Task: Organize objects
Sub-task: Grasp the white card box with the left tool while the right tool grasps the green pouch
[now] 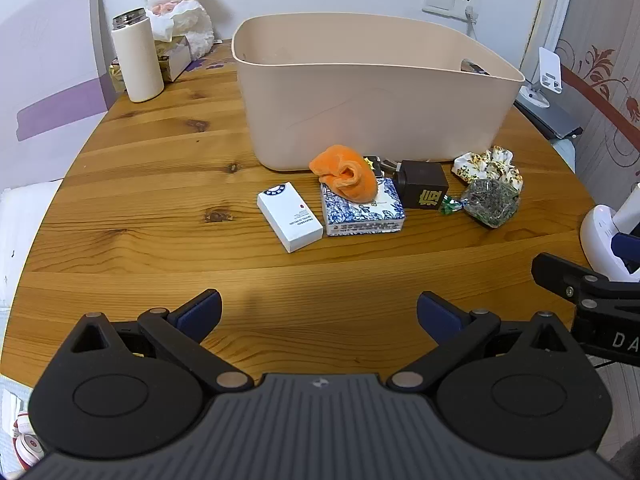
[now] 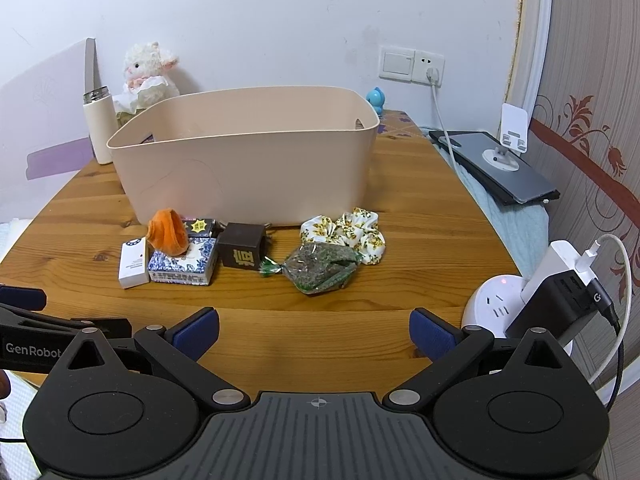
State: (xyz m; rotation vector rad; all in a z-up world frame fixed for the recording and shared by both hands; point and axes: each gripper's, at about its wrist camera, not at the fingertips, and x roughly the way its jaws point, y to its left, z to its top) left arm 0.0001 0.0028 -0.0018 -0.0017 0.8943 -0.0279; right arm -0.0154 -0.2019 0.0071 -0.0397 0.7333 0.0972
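Both the left gripper [image 1: 319,314] and right gripper [image 2: 314,330] hold jaws wide over the wooden bench [image 1: 160,216], which stands against a white wall [image 2: 260,20].

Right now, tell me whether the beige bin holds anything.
Cannot tell. The beige bin stands upright, but both views show only its upper inner walls, not the floor. Every loose item visible lies outside, on the table.

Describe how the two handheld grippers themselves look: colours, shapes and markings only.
Both match: the left gripper and right gripper have matte black linkage arms with silver pivot pins, round black hubs, a grey ribbed body bearing a small crosshair mark, and blue fingertips. White "GenRobot" lettering shows on the left gripper's side in the right wrist view.
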